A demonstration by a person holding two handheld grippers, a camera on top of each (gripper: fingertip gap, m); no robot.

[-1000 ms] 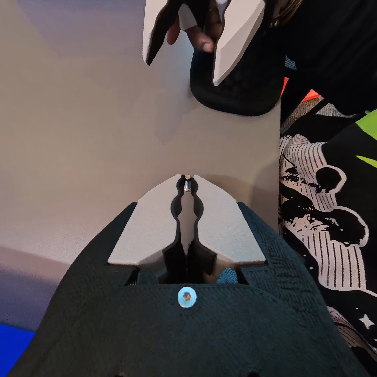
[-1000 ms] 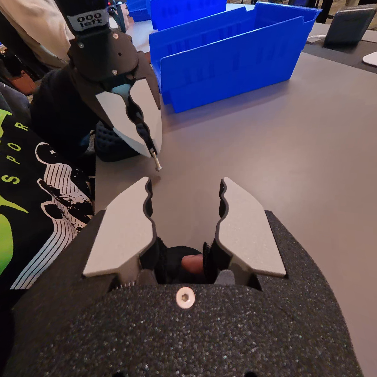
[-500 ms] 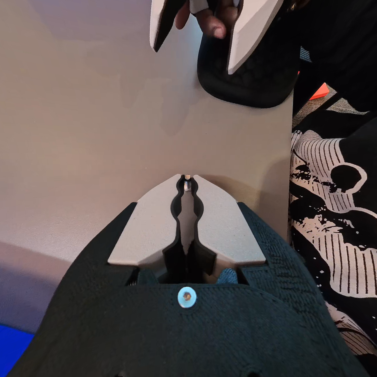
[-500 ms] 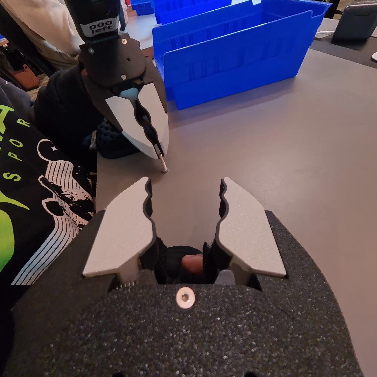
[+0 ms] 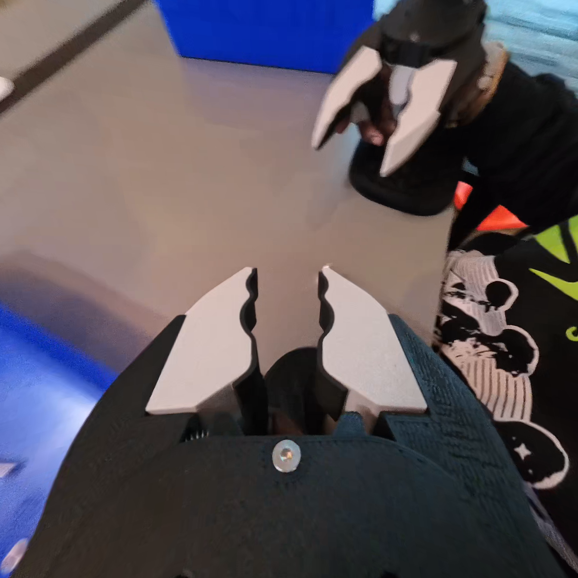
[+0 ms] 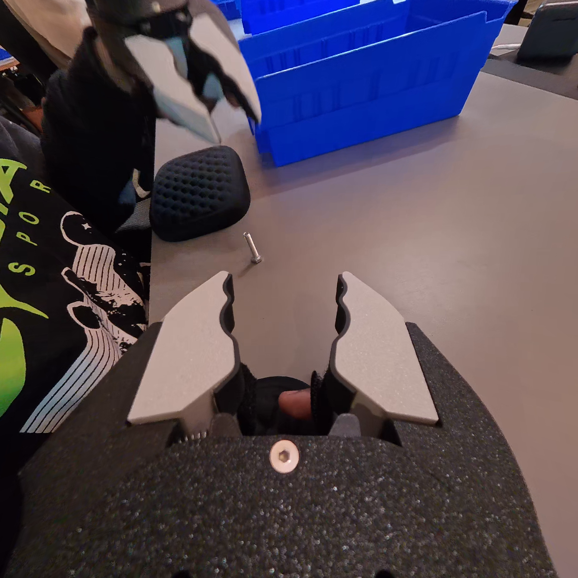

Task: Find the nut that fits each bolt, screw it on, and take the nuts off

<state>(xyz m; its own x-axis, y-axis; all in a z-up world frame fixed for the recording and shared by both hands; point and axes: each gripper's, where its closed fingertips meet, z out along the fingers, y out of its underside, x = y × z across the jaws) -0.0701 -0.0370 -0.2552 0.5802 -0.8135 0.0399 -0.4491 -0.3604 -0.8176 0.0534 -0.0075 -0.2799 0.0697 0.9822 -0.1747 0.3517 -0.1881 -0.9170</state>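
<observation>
The bolt (image 6: 251, 247) stands head-down on the grey table (image 6: 406, 250), just beyond the right gripper (image 6: 284, 276), whose fingers are spread with nothing between them; a black pad (image 6: 200, 194) lies farther left. The left gripper (image 5: 287, 272), raised near the blue bins (image 6: 359, 93), is also spread and empty.

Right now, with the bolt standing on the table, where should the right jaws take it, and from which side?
Grip the bolt on its threaded shank, above the head. It stands head down on the table, tilted slightly, so the open right gripper should come level from just behind it.
</observation>
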